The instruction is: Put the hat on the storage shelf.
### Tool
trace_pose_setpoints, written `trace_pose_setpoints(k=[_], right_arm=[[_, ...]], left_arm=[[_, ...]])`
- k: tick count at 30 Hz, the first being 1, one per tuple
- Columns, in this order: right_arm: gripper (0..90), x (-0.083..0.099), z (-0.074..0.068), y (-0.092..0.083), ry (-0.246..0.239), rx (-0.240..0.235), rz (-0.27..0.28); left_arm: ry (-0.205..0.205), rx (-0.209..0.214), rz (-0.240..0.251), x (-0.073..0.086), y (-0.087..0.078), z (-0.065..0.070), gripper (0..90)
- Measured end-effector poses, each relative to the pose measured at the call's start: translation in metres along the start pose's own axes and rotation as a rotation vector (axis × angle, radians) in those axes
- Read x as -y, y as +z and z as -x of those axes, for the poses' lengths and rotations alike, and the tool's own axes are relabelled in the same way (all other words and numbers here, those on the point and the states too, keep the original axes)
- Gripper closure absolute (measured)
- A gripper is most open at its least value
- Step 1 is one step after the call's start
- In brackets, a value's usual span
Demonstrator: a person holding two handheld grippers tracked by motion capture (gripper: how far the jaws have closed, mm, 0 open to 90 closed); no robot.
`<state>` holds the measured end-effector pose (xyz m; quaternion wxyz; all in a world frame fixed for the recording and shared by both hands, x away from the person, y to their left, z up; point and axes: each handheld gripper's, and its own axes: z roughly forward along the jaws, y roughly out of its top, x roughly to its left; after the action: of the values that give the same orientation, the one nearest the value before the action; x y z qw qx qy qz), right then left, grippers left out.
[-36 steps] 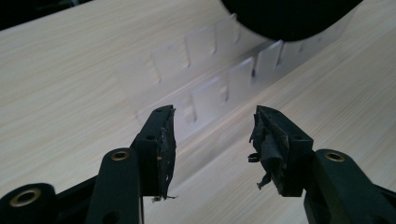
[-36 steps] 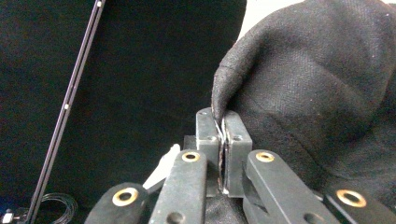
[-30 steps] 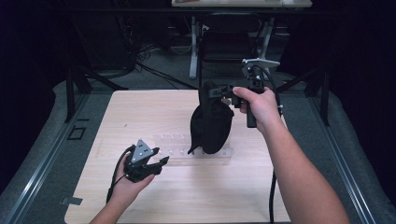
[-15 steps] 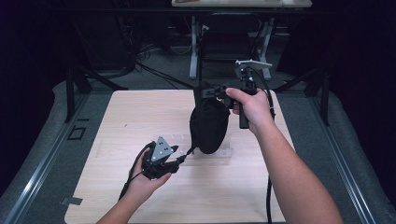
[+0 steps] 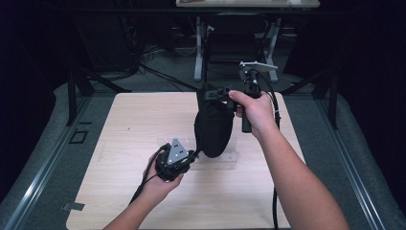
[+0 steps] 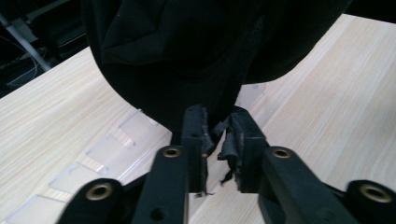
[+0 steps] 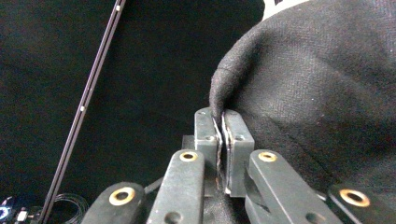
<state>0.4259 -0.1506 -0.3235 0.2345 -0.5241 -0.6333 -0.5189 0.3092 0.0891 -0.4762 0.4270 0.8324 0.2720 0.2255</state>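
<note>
Now my right gripper (image 5: 221, 92) pinches the black cloth bag's (image 5: 213, 127) top edge above worktop (image 5: 119, 124) centre, while my left gripper (image 5: 192, 155), jaws just closing, clamps its bottom at 7 o'clock; laying it flat remains.

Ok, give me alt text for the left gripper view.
The left gripper has just closed its fingers on the bottom edge of a hanging black cloth bag, above a light wooden table with a clear plastic tray lying on it.
</note>
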Motion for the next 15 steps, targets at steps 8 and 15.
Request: trace_pose_setpoints(k=[8,15], right_arm=[[79.6,0.006,-0.001,-0.005,-0.010,-0.035,0.026],[76.6,0.017,-0.013,-0.024,-0.071,-0.036,0.070]], left_arm=[[0.021,-0.022,0.001,0.002,0.000,0.002,83.7],[0.027,-0.029,0.003,0.004,-0.003,0.000,84.4]])
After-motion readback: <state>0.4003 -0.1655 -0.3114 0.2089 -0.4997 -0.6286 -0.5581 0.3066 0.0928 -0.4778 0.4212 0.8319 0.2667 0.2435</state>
